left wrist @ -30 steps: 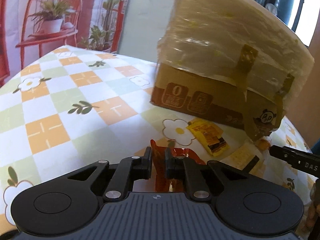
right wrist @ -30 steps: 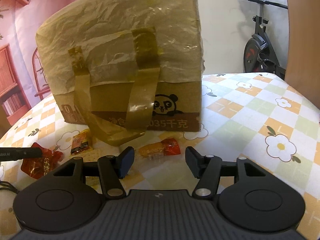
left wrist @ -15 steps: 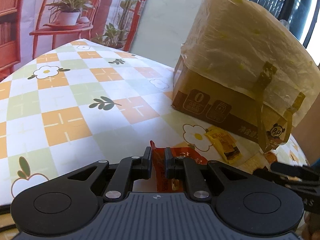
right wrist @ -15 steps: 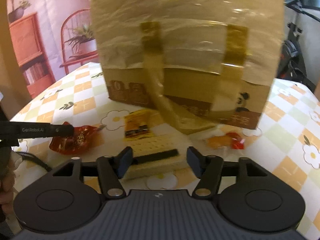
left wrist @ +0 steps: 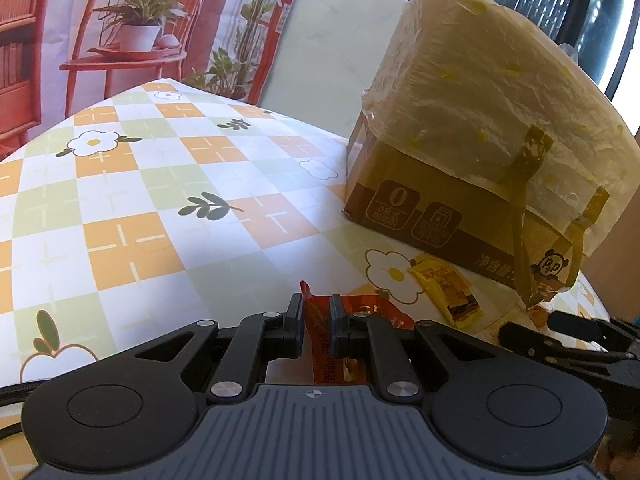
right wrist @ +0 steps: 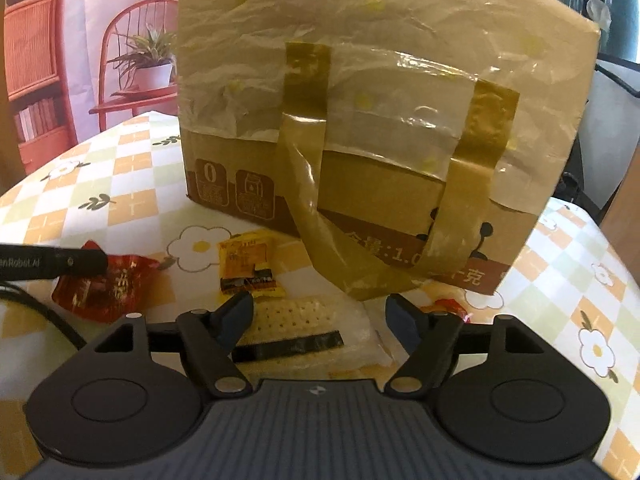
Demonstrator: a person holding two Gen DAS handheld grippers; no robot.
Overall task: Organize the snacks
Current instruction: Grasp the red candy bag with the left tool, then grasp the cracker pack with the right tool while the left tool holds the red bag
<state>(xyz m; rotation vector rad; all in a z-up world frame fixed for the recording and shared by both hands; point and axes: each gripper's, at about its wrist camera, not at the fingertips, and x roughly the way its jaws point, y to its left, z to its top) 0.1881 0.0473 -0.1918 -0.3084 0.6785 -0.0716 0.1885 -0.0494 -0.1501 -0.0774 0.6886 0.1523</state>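
Observation:
My left gripper (left wrist: 317, 312) is shut on a red snack packet (left wrist: 320, 344), which also shows in the right wrist view (right wrist: 100, 284) on the tablecloth. A yellow snack packet (left wrist: 446, 294) lies by the box; it shows in the right wrist view (right wrist: 248, 266) too. My right gripper (right wrist: 320, 312) is open, its fingers either side of a clear pack of pale crackers (right wrist: 308, 336) with a black stripe. A small orange-red packet (right wrist: 450, 306) lies just past its right finger. The plastic-lined cardboard box (right wrist: 380, 100) stands behind them.
The table carries a checked flower-print cloth (left wrist: 132, 208). The box (left wrist: 480, 152) has loose brown tape strips hanging down its front. A backdrop with a red chair and potted plant (left wrist: 136, 32) hangs beyond the table's far edge.
My right gripper swung left from the orange-red packet and now straddles the cracker pack. My left gripper stayed shut on the red packet and drew back a little from the box.

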